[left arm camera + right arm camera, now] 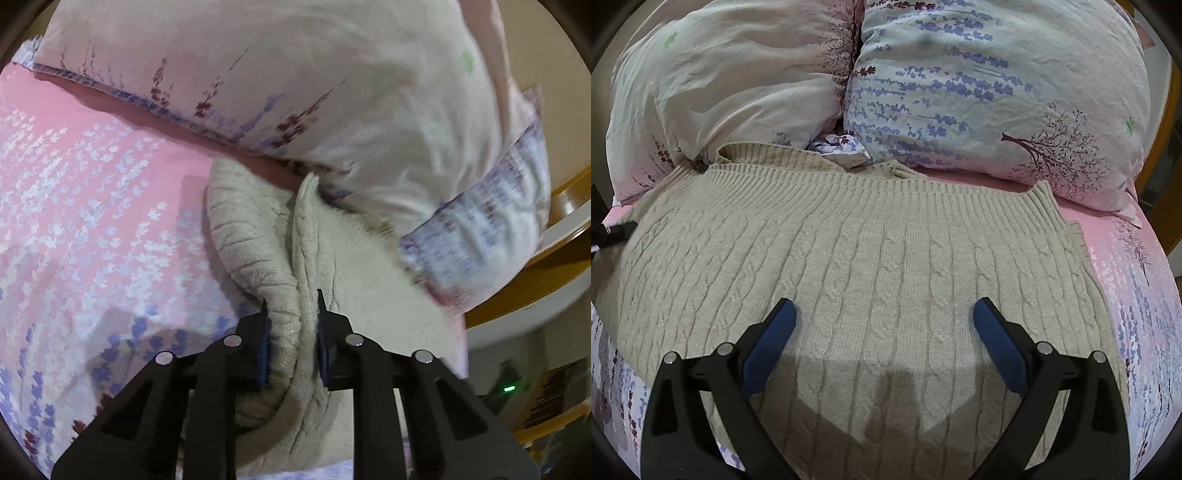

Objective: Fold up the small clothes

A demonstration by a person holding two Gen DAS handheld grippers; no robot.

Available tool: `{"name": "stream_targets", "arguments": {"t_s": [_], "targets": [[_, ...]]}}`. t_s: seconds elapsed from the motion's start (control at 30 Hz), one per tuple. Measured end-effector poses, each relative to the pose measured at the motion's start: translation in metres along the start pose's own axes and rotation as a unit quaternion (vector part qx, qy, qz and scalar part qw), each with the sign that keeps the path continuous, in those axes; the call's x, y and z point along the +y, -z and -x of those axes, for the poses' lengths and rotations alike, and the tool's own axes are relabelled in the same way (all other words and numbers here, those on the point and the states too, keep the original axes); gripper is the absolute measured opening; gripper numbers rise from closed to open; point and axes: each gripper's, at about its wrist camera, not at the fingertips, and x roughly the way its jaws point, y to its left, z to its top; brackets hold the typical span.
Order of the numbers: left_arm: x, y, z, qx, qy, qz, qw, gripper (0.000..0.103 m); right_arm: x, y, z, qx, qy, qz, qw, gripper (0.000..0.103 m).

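Sweater (871, 258): beige cable-knit, spread flat on the pink floral bedsheet (1145, 295), its ribbed hem toward the two pillows (997, 81)
Left gripper (291, 332): fingers pressed together on a bunched fold of the sweater (258, 236), just below the pillow (295, 74)
Right gripper (884, 321): fingers spread wide, above the sweater's middle, gripping nothing
Shadow: gripper outline on the knit nearest the camera

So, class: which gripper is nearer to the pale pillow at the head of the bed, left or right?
Left. The left gripper, shut on a bunched fold of the beige sweater, sits just below the pale pillow. The right gripper hangs open over the sweater's middle, farther from it.
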Motion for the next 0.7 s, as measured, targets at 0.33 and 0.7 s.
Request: {"name": "stream_targets", "arguments": {"t_s": [0.33, 0.7], "targets": [[-0.089, 0.017, -0.009, 0.013, 0.177, -0.021, 0.9839, 0.016, -0.039, 0.004, 0.029, -0.027, -0.12, -0.046, 0.991, 0.095], [-0.201, 0.076, -0.112, 0.141, 0.299, -0.061, 0.9421, 0.0, -0.157, 0.027, 0.049, -0.035, -0.256, -0.19, 0.947, 0.095]]}}
